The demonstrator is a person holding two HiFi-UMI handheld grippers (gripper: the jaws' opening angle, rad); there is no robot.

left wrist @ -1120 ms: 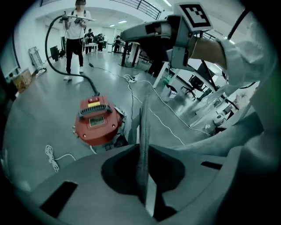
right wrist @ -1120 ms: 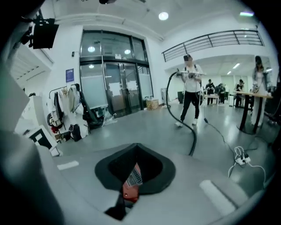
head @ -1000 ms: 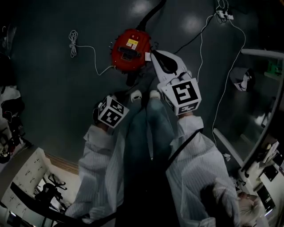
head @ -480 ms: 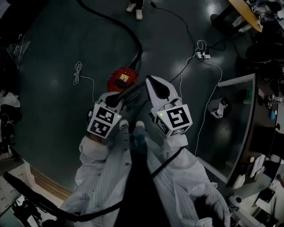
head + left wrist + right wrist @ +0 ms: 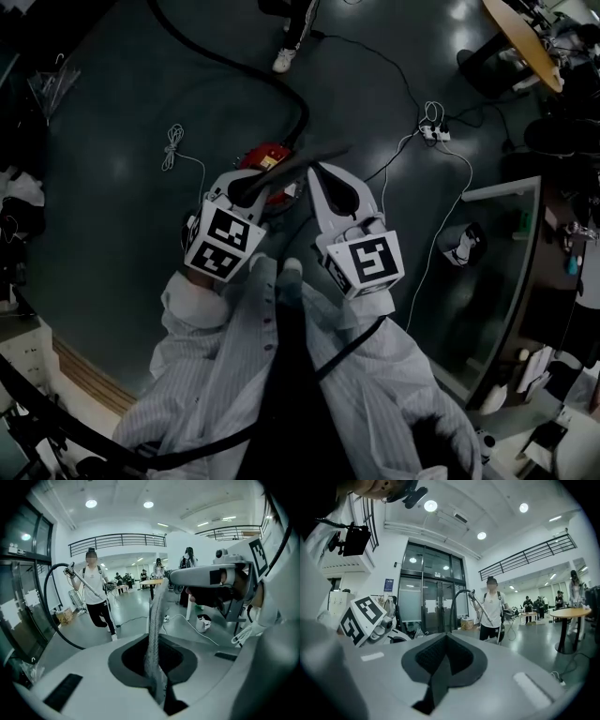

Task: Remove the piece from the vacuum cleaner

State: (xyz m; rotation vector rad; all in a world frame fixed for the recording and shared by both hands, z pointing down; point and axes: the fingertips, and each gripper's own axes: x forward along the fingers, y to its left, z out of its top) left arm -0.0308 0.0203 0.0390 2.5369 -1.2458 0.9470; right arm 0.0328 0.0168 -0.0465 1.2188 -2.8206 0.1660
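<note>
No legible text in any view. Yellow label [image 5: 266, 163] on red vacuum cleaner [image 5: 280, 152]: print too small to read. Blue sign [image 5: 389, 585] on wall [image 5: 390, 559] beside glass doors [image 5: 424, 606]: wording blurred, unreadable.

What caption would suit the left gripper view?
Left hand-held gripper shut on a slim grey piece jutting forward.

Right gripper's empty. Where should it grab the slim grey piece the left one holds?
Likely the free length beyond the left gripper, which is shut on the slim grey piece near its end. Bring the right gripper in from its own side, jaws across the thin shaft.
</note>
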